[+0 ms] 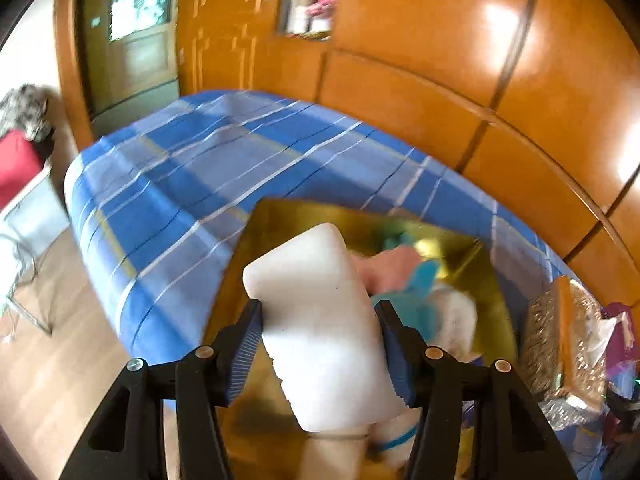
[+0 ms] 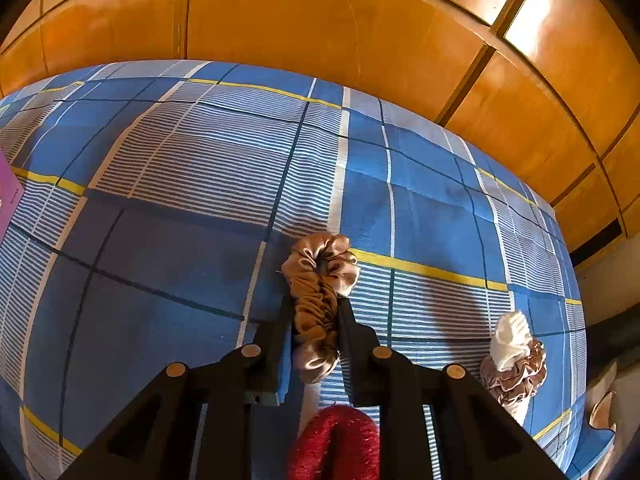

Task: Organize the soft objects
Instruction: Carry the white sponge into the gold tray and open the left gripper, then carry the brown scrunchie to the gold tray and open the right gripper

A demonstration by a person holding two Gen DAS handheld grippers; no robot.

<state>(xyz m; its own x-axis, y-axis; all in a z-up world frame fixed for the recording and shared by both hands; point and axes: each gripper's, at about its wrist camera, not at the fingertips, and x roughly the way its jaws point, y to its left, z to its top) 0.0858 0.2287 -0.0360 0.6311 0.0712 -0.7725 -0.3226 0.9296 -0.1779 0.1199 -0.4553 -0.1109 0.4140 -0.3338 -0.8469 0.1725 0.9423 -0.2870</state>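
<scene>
Left wrist view: left gripper (image 1: 320, 344), black arms with blue ribbed pads, jaws clamped on a white foam block (image 1: 320, 320) with soft rounded edges; block held tilted, its far end rising above the pads, its near end hanging below them; beneath it a shiny gold square tray (image 1: 288, 220) lying on the bed (image 1: 168, 184), which wears a blue, grey and white plaid sheet; on the tray, beyond the block, a blurred heap of soft things, pink, teal and white (image 1: 416, 280), individual pieces not distinguishable; to the right of the tray a glittery gold box (image 1: 564, 344) with purple packaging beside it; glossy orange wooden panels (image 1: 440, 60) behind the bed.

Right wrist view: right gripper (image 2: 316, 312), black, jaws squeezed on a tan satin scrunchie (image 2: 320, 296), pinching its middle so that a ruffled loop bulges past the fingertips and another hangs back toward the camera; scrunchie held over the plaid sheet, contact with the sheet cannot be told; directly under the gripper, nearest the lens, a dark red fuzzy item (image 2: 336, 440), shape partly hidden; to the right, well apart, a second ruffled scrunchie in pale brown (image 2: 516, 380) resting on the bed with a white knitted piece (image 2: 512, 336) on top of it; a purple card edge (image 2: 10, 192) at far left.
</scene>
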